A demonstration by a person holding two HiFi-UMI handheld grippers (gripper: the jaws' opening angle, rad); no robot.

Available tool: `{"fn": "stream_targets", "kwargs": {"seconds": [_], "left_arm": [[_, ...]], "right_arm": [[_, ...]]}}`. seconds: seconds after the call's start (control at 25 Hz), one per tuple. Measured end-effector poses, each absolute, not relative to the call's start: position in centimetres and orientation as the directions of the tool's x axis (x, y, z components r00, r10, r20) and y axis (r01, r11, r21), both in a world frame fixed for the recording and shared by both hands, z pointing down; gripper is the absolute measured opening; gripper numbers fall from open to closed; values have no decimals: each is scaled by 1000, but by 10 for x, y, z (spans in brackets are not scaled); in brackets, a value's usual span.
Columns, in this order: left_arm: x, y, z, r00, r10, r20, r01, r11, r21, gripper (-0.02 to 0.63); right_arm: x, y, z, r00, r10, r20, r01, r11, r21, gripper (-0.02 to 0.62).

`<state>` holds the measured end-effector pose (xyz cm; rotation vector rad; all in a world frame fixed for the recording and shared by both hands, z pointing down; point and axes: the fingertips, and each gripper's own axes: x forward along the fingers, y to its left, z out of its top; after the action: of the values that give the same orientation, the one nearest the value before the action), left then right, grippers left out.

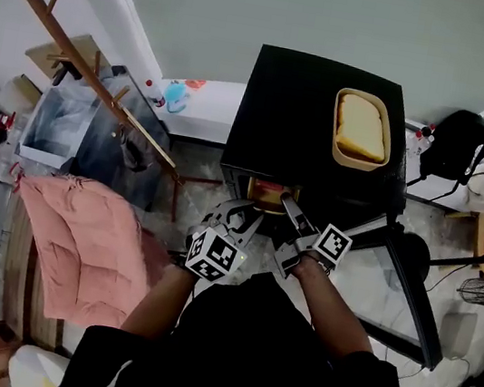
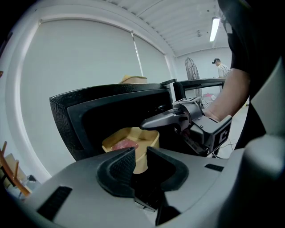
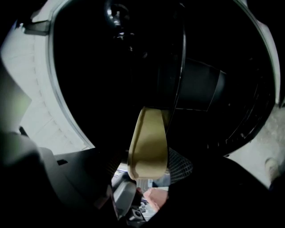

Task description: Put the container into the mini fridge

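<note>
Pinched by its near rim between the nearly closed jaws of the left gripper [image 2: 140,156]: the tan container [image 2: 131,141] with pink food inside, sitting low in the open mouth of the black mini fridge [image 1: 293,105]. Spread wide apart on the right gripper [image 3: 142,165], with one end of that same container in between the two jaws, loose and not squeezed. Up on top of the fridge, well apart from both, a second tan container [image 1: 361,130] with pale bread in it.
</note>
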<state>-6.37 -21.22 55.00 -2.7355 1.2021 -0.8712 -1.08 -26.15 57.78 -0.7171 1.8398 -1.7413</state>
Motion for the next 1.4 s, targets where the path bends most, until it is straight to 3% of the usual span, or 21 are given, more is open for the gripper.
{"fn": "stream_targets", "kwargs": {"seconds": [0.48, 0.72, 0.92, 1.4], "left_arm": [[-74, -234, 550, 470, -748, 468, -752, -617, -230, 78], [-76, -245, 551, 435, -766, 473, -779, -584, -229, 77], [-75, -253, 551, 388, -789, 477, -793, -549, -263, 58], [-92, -244, 537, 390, -805, 448, -820, -525, -229, 57]], "right_arm": [[10, -235, 568, -762, -633, 135, -370, 255, -894, 301], [1, -246, 569, -752, -630, 196, -456, 281, -844, 204], [-2, -257, 574, -738, -639, 215, -444, 221, -868, 137], [-5, -280, 572, -722, -672, 164, -363, 166, -917, 137]]}}
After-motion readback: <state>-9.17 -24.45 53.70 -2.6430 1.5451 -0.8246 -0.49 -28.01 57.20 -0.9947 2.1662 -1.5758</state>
